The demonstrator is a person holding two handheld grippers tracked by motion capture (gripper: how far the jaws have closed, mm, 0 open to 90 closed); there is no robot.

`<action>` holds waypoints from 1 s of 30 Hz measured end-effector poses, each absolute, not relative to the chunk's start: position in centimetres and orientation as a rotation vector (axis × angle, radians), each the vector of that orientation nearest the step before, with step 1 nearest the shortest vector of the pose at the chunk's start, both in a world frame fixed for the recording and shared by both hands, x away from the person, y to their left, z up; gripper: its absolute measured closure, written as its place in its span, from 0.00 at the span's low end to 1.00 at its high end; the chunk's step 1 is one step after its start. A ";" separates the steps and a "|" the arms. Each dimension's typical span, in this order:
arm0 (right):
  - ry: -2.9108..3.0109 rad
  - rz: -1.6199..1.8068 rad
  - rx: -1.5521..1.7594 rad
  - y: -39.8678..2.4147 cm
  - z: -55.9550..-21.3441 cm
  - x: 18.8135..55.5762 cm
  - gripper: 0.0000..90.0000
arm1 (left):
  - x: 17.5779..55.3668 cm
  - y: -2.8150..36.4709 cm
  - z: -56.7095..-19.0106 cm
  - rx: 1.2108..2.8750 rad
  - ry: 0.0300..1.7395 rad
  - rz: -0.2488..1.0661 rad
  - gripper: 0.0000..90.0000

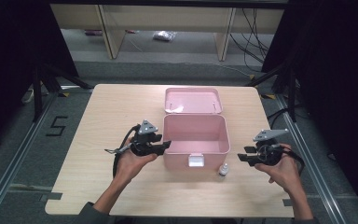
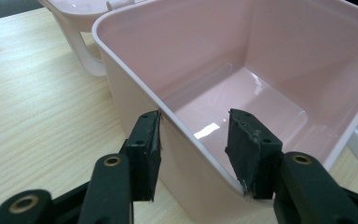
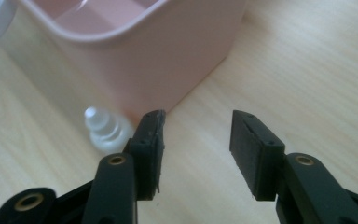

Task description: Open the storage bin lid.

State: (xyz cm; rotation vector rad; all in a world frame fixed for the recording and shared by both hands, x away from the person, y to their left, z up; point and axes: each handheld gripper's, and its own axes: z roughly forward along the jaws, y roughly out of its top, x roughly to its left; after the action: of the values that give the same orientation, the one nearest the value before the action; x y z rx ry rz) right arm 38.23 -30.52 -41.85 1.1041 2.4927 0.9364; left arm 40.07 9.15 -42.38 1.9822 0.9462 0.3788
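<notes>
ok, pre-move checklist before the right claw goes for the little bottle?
1. Pink box lid open, interior free: ok.
2. Left claw straddling the box's left wall to steady it: ok; whether its pads actually press the wall: cannot tell.
3. Right claw open, nothing between its jaws: ok.
4. Small bottle upright on the table at the box's front right corner: ok.
5. Right claw lined up on the bottle: not ok, the bottle sits left of the jaws.

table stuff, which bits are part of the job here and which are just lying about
Job: pink box, lid open; small bottle beside it; left claw astride the box wall; right claw open.
Lying about: bag and cables on the floor.
</notes>
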 end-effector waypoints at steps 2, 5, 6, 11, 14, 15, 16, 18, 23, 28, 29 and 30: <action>2.530 0.911 1.096 -30.3 -42.0 37.9 0.58 | 40.1 9.2 -42.4 1.981 0.946 0.380 0.60; 2.574 0.886 1.069 -29.8 -42.2 37.4 0.53 | 40.1 9.1 -42.4 1.981 0.946 0.386 0.60; 2.591 0.863 1.085 -29.5 -42.1 37.0 0.51 | 40.1 9.1 -42.4 1.982 0.945 0.386 0.60; 2.646 0.815 1.070 -28.8 -42.2 36.5 0.48 | 40.0 9.1 -42.4 1.983 0.944 0.390 0.60; 2.674 0.785 1.041 -28.4 -42.2 36.3 0.47 | 40.0 9.1 -42.4 1.983 0.943 0.390 0.60; 2.658 0.783 1.103 -28.0 -42.3 36.0 0.47 | 40.0 9.1 -42.4 1.984 0.942 0.391 0.60; 2.673 0.765 1.063 -28.2 -42.2 36.1 0.47 | 40.0 9.1 -42.4 1.977 0.944 0.391 0.60; 2.672 0.783 1.041 -28.0 -42.5 36.0 0.46 | 40.1 9.1 -42.4 1.984 0.938 0.389 0.60; 2.684 0.735 1.055 -27.1 -42.8 35.7 0.46 | 40.1 9.2 -42.4 1.985 0.936 0.389 0.60; 2.698 0.760 1.024 -26.3 -43.3 35.5 0.45 | 40.0 9.1 -42.4 1.982 0.940 0.396 0.60; 2.698 0.740 1.011 -26.2 -43.2 35.5 0.45 | 40.0 9.1 -42.4 1.984 0.940 0.394 0.60; 2.690 0.723 1.051 -26.0 -43.3 35.4 0.45 | 40.0 9.1 -42.4 1.983 0.940 0.395 0.60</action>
State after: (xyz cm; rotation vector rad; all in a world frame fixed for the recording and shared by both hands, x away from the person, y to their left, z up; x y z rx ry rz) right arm 35.39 -26.03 -43.27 1.0513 2.6898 0.7230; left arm 40.01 9.14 -42.40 1.9833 0.9396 0.3951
